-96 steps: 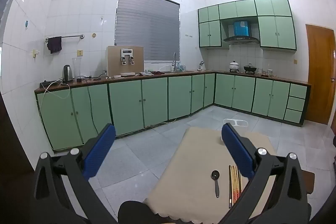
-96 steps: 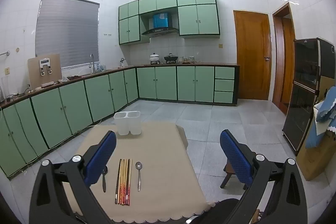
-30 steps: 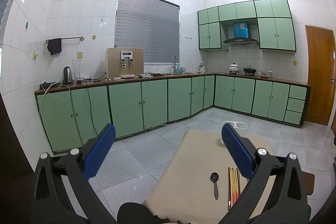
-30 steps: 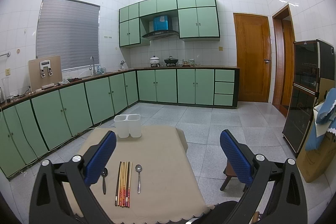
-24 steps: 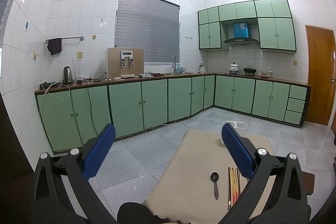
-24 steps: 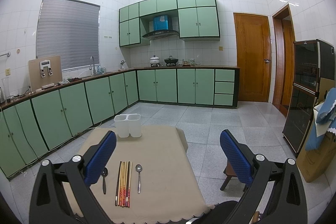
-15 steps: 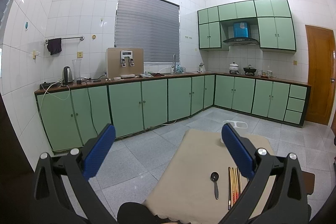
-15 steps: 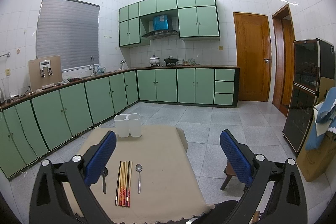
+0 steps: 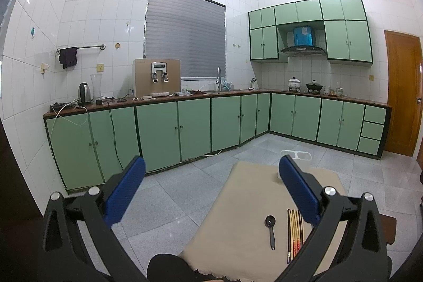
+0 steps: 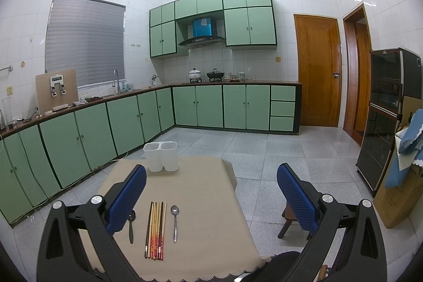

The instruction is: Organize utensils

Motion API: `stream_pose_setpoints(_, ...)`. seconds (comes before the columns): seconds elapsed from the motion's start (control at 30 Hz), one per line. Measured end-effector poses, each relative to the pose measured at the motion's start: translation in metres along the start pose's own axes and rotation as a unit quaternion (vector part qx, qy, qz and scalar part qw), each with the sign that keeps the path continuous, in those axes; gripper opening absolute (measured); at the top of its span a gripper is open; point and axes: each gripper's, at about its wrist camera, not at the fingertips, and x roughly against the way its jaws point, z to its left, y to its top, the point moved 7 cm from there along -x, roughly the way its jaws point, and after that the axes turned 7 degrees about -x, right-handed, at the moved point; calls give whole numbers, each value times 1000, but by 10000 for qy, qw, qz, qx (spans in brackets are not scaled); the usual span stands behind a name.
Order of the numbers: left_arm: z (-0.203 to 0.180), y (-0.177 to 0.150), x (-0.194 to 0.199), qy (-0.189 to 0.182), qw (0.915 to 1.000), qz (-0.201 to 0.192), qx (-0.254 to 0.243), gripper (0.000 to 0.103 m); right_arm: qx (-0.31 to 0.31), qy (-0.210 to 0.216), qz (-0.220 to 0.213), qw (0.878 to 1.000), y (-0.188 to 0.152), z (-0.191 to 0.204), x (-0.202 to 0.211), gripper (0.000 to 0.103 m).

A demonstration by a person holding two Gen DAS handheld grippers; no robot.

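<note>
On a small table with a beige cloth (image 10: 201,189) lie a black spoon (image 10: 130,225), a bundle of several chopsticks (image 10: 156,229) and a silver spoon (image 10: 174,218), side by side near the front edge. A white two-compartment utensil holder (image 10: 160,155) stands upright at the table's far edge. My right gripper (image 10: 211,192) hovers open above the near part of the table, holding nothing. My left gripper (image 9: 211,184) is open too, off the table's left side, over the floor. In the left wrist view the black spoon (image 9: 271,229) and chopsticks (image 9: 294,231) show, and the holder (image 9: 296,156) is partly hidden by my right finger.
Green base cabinets (image 10: 127,123) run along the left and back walls under a dark counter. A small wooden stool (image 10: 290,218) stands right of the table. A dark cabinet (image 10: 383,118) and a cardboard box (image 10: 396,200) stand at the right. Grey tiled floor (image 10: 264,149) surrounds the table.
Both views have tilted very slightly since the oldest frames. Nothing on the table has moved and both grippers have stayed open.
</note>
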Motion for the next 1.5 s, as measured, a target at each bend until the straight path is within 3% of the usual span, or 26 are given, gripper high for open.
stream_pose_setpoints(0.13, -5, -8, -10, -109, 9998, 137, -63, 98, 35, -9, 20, 10000, -4, 0, -3, 97)
stream_pose_setpoints(0.23, -15, -23, -29, -468, 9977, 474, -125, 98, 256, 31, 8, 9997, -11, 6, -11, 97)
stream_pose_setpoints(0.33, -32, -53, -59, -977, 9895, 1049, -164, 98, 434, 154, 237, 9987, -30, 15, -30, 97)
stream_pose_setpoints(0.5, -61, -112, -108, -1579, 9694, 1876, -133, 98, 647, 479, 1230, 9891, -95, 34, -91, 96)
stream_pose_setpoints(0.67, -90, -171, -154, -2099, 9427, 2587, -173, 98, 492, 760, 2358, 9676, -163, 41, -154, 70)
stream_pose_setpoints(0.83, -113, -212, -192, -2346, 9280, 2889, -160, 98, 334, 1051, 3183, 9416, -220, 44, -201, 41)
stream_pose_setpoints(0.9, -125, -231, -209, -2460, 9215, 3002, -158, 97, 297, 1075, 3432, 9326, -237, 45, -215, 35)
stream_pose_setpoints(0.93, -131, -240, -217, -2515, 9173, 3083, -137, 93, 281, 1105, 3540, 9283, -246, 46, -223, 33)
stream_pose_setpoints(1.03, -147, -267, -238, -2642, 9017, 3420, -92, 66, 338, 1167, 3699, 9211, -264, 51, -236, 31)
stream_pose_setpoints(1.17, -159, -295, -253, -2649, 8873, 3775, -62, 58, 301, 1247, 3777, 9170, -275, 55, -249, 31)
stream_pose_setpoints(1.23, -162, -299, -255, -2652, 8861, 3800, -111, 58, 299, 1243, 3800, 9161, -278, 54, -254, 30)
stream_pose_setpoints(1.3, -165, -299, -251, -2593, 8925, 3679, -298, 56, 374, 1249, 3728, 9187, -276, 55, -257, 29)
stream_pose_setpoints(1.5, -170, -294, -246, -2423, 9021, 3523, -587, 23, 574, 1199, 3610, 9230, -277, 56, -266, 12)
